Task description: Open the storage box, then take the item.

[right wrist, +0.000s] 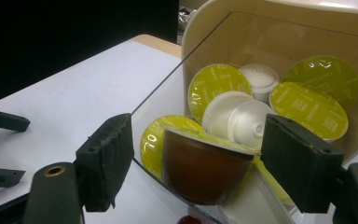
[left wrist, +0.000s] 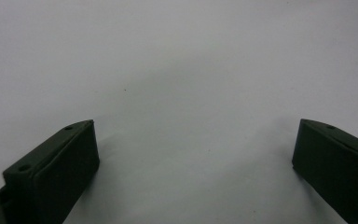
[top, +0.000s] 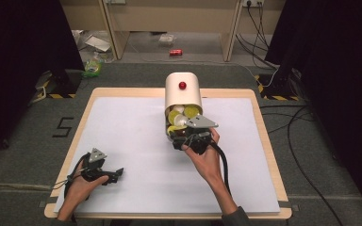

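Inside, coffee capsules [right wrist: 242, 116] heaped in the clear-walled cream container [top: 183, 89].

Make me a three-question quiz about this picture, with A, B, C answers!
1. Where is the brown pod?
A. between the right gripper's jaws
B. beside the left gripper
C. on the floor

2. What colour are the pod lids in the box?
A. blue
B. yellow-green
C. pink

3. How are the left gripper's jaws?
A. shut on a pod
B. shut tight, empty
C. wide apart, empty

Answers:
1 A: the pod sits between the two black jaws at the box's mouth.
2 B: the round lids are yellow-green.
3 C: only white table lies between them.
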